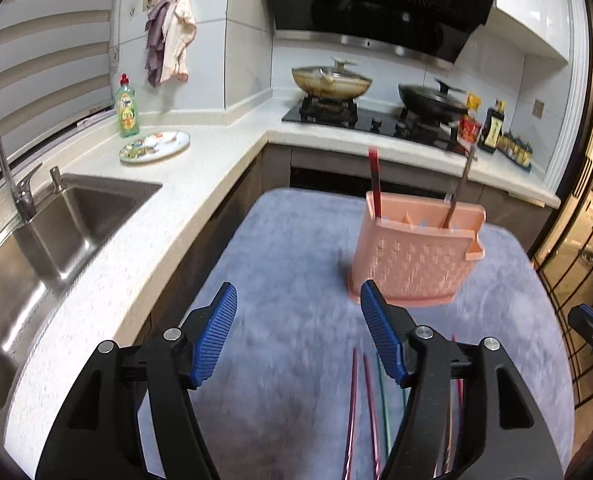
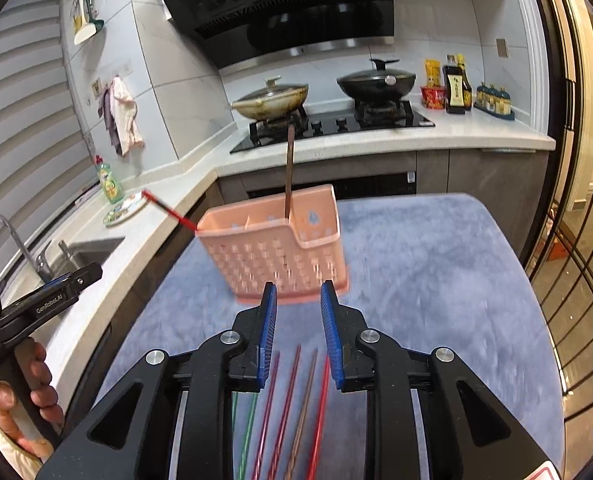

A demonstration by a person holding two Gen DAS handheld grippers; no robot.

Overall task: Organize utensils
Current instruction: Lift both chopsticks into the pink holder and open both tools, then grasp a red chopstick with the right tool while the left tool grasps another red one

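Note:
A pink perforated utensil holder (image 1: 412,264) (image 2: 264,252) stands on a blue-grey mat (image 1: 296,232) (image 2: 436,260). A red chopstick (image 1: 375,184) (image 2: 168,210) leans in its left end and a brown chopstick (image 1: 460,188) (image 2: 289,168) stands in another compartment. Several loose chopsticks (image 1: 354,400) (image 2: 292,400), pink, green, red and brown, lie on the mat under both grippers. My left gripper (image 1: 296,292) is wide open and empty, just left of the holder's base. My right gripper (image 2: 299,288) stands slightly open in front of the holder, with nothing between its pads.
A white counter runs along the left with a steel sink (image 1: 76,220), a green soap bottle (image 1: 127,108) and a patterned plate (image 1: 154,146). Behind the mat is a stove (image 2: 336,128) with two lidded pans. Sauce bottles (image 2: 456,88) stand at the right, by glass doors.

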